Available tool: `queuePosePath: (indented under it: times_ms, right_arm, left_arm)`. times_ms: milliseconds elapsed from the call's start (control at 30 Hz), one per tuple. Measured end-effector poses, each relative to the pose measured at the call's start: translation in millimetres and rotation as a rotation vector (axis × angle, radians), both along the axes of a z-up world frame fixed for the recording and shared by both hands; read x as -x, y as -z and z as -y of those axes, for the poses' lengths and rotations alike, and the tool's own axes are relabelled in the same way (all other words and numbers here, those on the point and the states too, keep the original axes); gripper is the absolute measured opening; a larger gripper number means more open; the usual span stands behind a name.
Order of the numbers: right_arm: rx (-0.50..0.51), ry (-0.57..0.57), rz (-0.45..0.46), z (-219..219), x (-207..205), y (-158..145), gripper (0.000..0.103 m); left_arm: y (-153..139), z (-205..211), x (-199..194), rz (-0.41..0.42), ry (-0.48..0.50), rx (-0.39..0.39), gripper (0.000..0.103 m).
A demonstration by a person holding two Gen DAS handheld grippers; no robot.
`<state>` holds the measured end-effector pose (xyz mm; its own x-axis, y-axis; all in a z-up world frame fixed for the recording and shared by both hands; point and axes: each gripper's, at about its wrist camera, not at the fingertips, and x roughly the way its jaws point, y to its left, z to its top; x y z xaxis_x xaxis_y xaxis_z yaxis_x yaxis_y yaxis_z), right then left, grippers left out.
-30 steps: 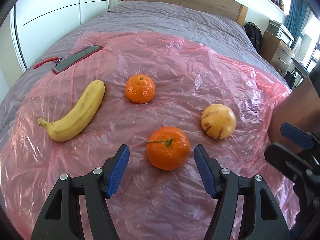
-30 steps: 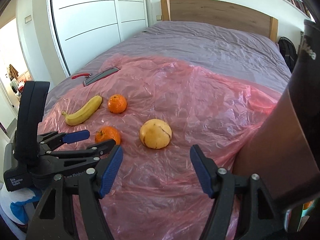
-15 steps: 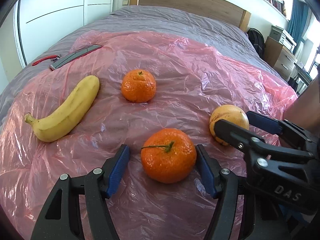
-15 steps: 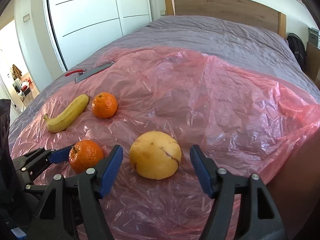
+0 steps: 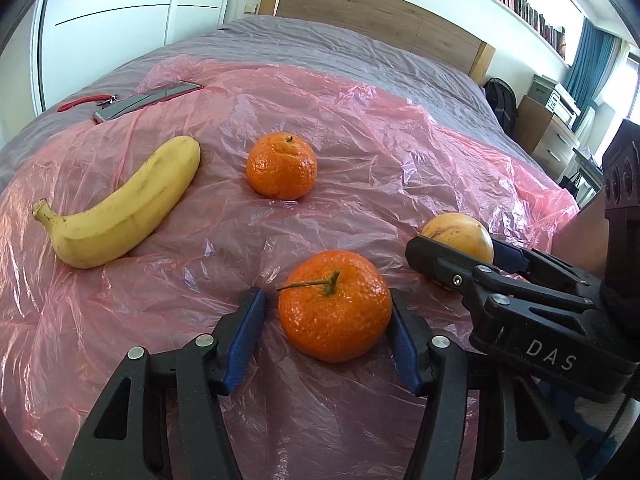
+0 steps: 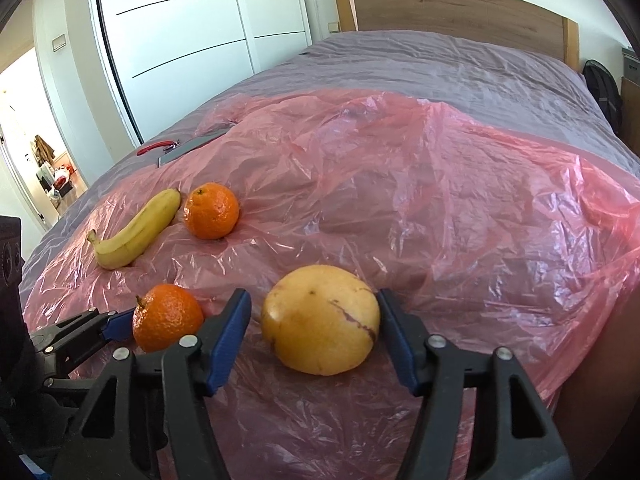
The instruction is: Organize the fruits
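Note:
Several fruits lie on a pink plastic sheet [image 5: 360, 128] on a bed. My left gripper [image 5: 326, 330] is open around the near orange with a stem [image 5: 334, 306]; its right pad touches the fruit, the left pad stands just clear. My right gripper [image 6: 314, 338] is open around a yellow round fruit [image 6: 320, 318], pads close on both sides. That fruit shows in the left wrist view [image 5: 460, 234], partly behind the right gripper. A banana [image 5: 120, 208] and a second orange [image 5: 281, 171] lie further back left.
A phone [image 5: 146, 96] and a red-handled tool [image 5: 86, 101] lie at the sheet's far left edge. A wooden headboard [image 5: 380, 12] stands at the back. A drawer unit [image 5: 552, 136] and a dark backpack [image 5: 502, 100] stand right of the bed.
Both grippers have moved forward and down. The left now straddles the stemmed orange and the right straddles the yellow fruit. No fruit has moved.

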<state>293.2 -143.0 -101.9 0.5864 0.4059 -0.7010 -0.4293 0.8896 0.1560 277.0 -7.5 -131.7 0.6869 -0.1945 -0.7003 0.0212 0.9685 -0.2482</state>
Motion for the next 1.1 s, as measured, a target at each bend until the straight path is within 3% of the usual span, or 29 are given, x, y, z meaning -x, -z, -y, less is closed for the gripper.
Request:
queuePosePath:
  times_ms: [200, 333, 567, 700, 1100]
  right_arm:
    - [-0.048, 0.001, -0.012, 7.0, -0.5, 4.7, 0.064]
    - [-0.019, -0.012, -0.004, 2.4, 1.2, 9.6, 0.064]
    - [0.009, -0.027, 0.008, -2.1, 3.4, 12.9, 0.063]
    - [0.006, -0.028, 0.009, -1.9, 3.7, 13.5, 0.058]
    - [-0.047, -0.037, 0.007, 4.1, 3.8, 14.3, 0.055]
  left_arm:
    - [1.1, -7.0, 1.9, 0.013, 0.003, 0.043, 0.044]
    - [2.4, -16.9, 3.3, 0.015, 0.000, 0.109, 0.042]
    - [4.5, -18.8, 2.9, 0.023, 0.001, 0.125, 0.042]
    - [4.7, -17.8, 4.8, 0.025, -0.002, 0.125, 0.042]
    - [4.9, -17.6, 4.2, 0.026, -0.004, 0.122, 0.042]
